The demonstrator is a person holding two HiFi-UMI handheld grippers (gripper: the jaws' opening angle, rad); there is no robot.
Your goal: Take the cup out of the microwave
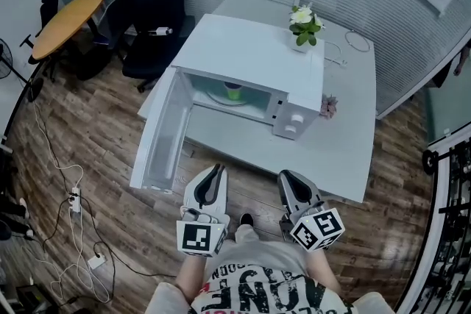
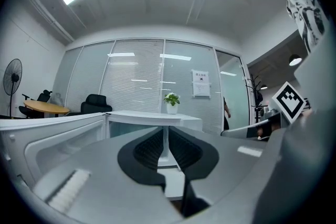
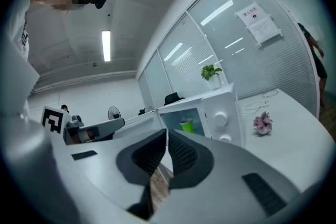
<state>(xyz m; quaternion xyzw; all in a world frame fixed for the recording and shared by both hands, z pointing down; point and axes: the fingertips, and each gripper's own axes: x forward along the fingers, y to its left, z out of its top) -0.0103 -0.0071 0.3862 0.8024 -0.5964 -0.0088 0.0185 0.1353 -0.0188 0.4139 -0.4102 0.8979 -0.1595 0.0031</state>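
A white microwave (image 1: 250, 59) stands on a white table (image 1: 335, 151) with its door (image 1: 163, 130) swung wide to the left. Inside it, a green cup (image 1: 233, 91) sits on the turntable; the right gripper view also shows the cup (image 3: 186, 125) in the lit cavity. My left gripper (image 1: 215, 170) and right gripper (image 1: 289, 178) hang side by side in front of the table's near edge, well short of the microwave. Both point level toward it. In each gripper view the pads stand almost together with nothing between them: left gripper (image 2: 165, 140), right gripper (image 3: 167, 139).
A potted plant (image 1: 304, 24) stands on the microwave's top, and a small pink flower (image 1: 328, 106) sits on the table to its right. A black office chair (image 1: 154, 4) and a round wooden table (image 1: 66, 22) stand at the far left. Cables and a power strip (image 1: 73, 196) lie on the floor.
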